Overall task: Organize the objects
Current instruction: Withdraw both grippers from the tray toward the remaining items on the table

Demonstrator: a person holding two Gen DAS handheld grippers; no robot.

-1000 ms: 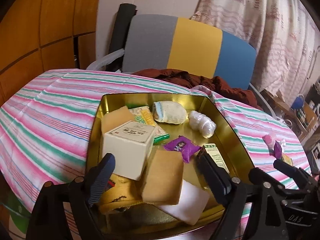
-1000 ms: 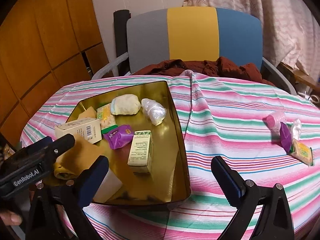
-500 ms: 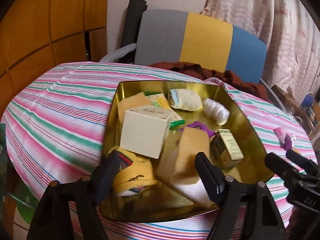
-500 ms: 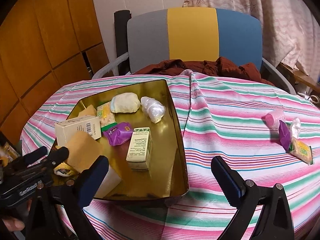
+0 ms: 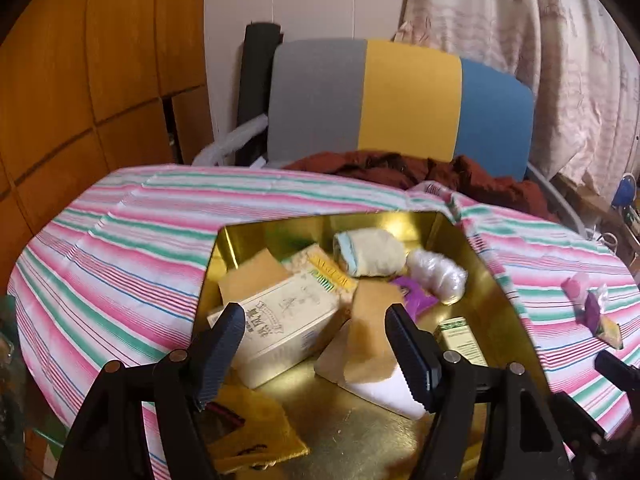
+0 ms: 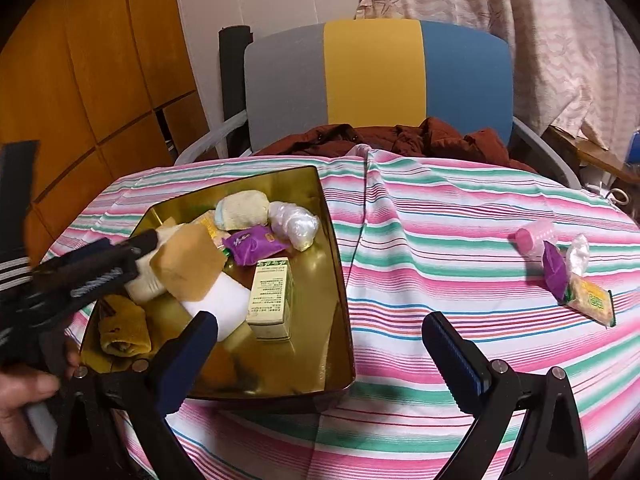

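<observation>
- Striped cloth covers the desk (image 6: 440, 240).
- Left tongs (image 5: 314, 340) gape wide over the gold tray (image 6: 340, 280), empty.
- Green-white carton (image 6: 271, 298) lies in the tray, long axis front-to-back.
- Right tongs (image 6: 320, 350) spread wide, empty.
- Small packets (image 6: 576, 280) lie far right.

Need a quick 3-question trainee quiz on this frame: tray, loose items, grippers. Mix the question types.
1. True or false: the purple packet in the gold tray is the only purple packet in view.
2. Multiple choice: the small pink bottle lies A) in the tray, B) on the striped tablecloth right of the tray, C) on the chair.
3. Fill in: the right gripper is ___ and holds nothing.

Key:
1. False; a second purple packet lies on the cloth by the bottle.
2. B.
3. Open; the left gripper is open too, over the cream box.
</observation>
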